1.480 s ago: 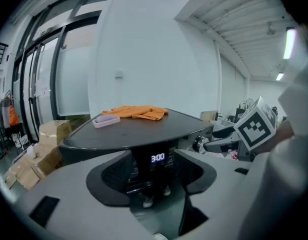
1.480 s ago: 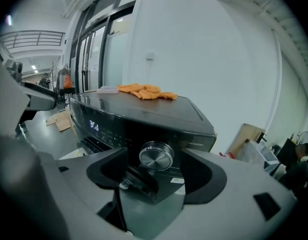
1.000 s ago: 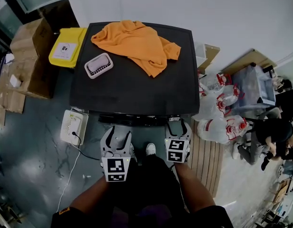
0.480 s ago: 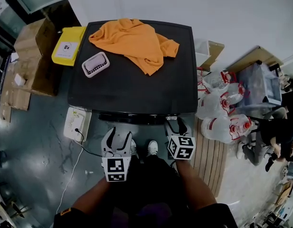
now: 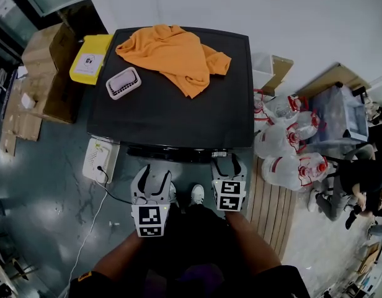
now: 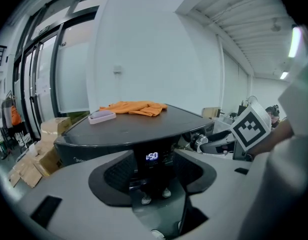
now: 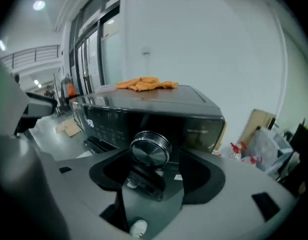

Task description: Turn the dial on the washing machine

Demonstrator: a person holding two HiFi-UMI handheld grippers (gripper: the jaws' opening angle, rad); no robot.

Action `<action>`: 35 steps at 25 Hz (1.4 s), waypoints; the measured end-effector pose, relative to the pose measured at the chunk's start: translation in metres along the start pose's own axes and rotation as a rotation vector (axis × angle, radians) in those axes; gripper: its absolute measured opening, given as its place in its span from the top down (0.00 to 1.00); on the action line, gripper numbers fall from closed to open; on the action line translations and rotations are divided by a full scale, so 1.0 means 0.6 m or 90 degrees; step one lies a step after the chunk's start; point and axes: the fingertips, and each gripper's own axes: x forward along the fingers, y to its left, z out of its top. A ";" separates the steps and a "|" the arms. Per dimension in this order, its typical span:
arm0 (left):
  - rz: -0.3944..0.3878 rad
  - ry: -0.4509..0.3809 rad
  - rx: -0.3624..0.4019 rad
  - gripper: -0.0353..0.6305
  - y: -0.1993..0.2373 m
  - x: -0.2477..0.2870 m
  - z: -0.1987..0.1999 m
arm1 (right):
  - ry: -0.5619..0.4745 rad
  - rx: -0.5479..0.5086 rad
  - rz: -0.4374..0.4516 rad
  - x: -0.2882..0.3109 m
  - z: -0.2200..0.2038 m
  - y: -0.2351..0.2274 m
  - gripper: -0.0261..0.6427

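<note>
The black washing machine (image 5: 178, 120) stands in front of me, seen from above in the head view. Its round metal dial (image 7: 150, 148) sits at the right end of the front panel, between the jaws of my right gripper (image 7: 156, 166). Those jaws are opening, and a gap shows on each side of the dial. In the head view the right gripper (image 5: 225, 164) is at the machine's front right edge. My left gripper (image 5: 152, 174) is open and holds nothing. It points at the lit display (image 6: 152, 156). The dial (image 6: 198, 141) also shows in the left gripper view.
An orange cloth (image 5: 175, 54) and a pink tray (image 5: 123, 83) lie on the machine's top. A yellow box (image 5: 90, 59) and cardboard boxes (image 5: 45, 73) stand to the left. A white device (image 5: 99, 160) lies on the floor. Plastic bags (image 5: 284, 148) and a seated person (image 5: 358, 185) are at the right.
The right gripper's marker cube tilted half a second ago and is square again now, still at the dial. The left gripper has stayed put.
</note>
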 end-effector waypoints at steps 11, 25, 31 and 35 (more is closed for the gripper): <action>0.005 -0.008 0.003 0.58 0.000 -0.010 0.006 | 0.000 -0.117 -0.077 0.005 0.017 0.019 0.52; -0.013 -0.022 -0.009 0.58 0.006 -0.004 0.015 | -0.019 0.194 0.090 0.010 0.006 0.001 0.55; -0.023 -0.023 -0.004 0.58 0.002 0.004 0.021 | -0.011 0.177 0.089 0.011 0.007 0.001 0.55; -0.026 -0.026 0.002 0.58 0.000 0.007 0.025 | -0.011 0.031 0.011 0.002 0.017 0.004 0.52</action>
